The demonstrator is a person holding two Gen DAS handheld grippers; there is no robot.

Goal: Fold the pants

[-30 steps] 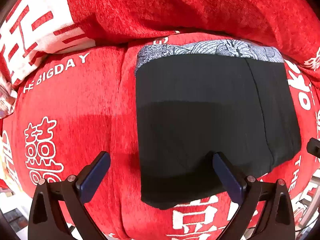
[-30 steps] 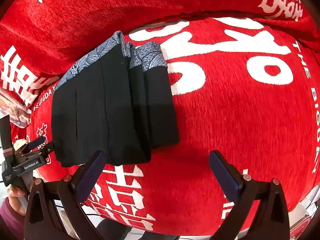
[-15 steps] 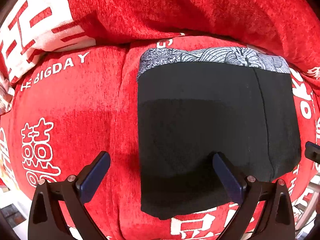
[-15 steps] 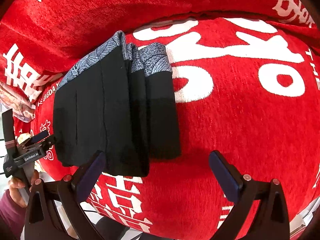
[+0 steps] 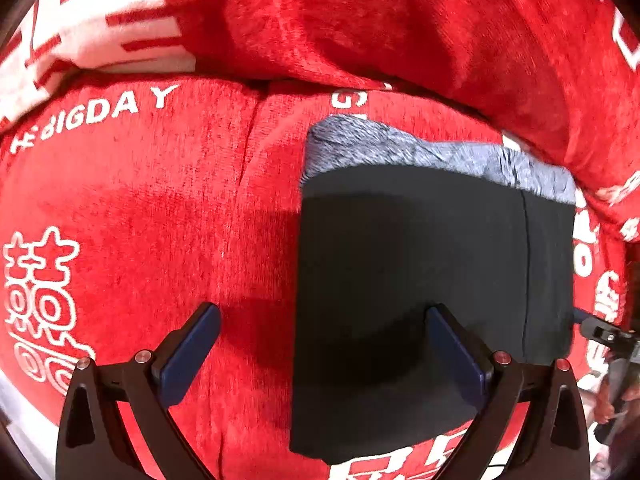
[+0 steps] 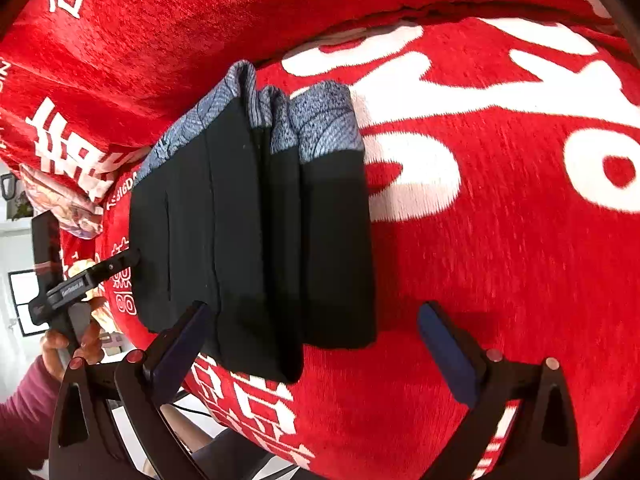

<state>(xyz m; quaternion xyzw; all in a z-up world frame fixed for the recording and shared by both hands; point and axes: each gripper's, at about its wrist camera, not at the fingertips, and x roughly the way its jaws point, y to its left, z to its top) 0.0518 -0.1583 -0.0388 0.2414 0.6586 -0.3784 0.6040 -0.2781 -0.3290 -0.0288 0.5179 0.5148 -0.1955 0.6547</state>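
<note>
Pants [image 6: 256, 236]: black, grey patterned waistband [image 5: 436, 156] at the far end, lying folded in several layers on a red cushion [image 5: 160, 208] with white lettering. Long axis runs from the near cushion edge away toward the red backrest [image 6: 200, 20].

Left tongs [image 5: 320, 344]: apart, holding nothing; the garment's left edge falls between the two fingers, right finger over black cloth, left finger over bare cushion.

Right tongs [image 6: 316, 344]: apart, holding nothing; the garment's near right corner lies between the fingers, the bulk ahead and to the left.

Judgement: both tongs stand at the near hem, about equally close.

Room: a pale window [image 6: 24, 300] and a sleeve [image 6: 20, 400] show beyond the cushion's left end.
</note>
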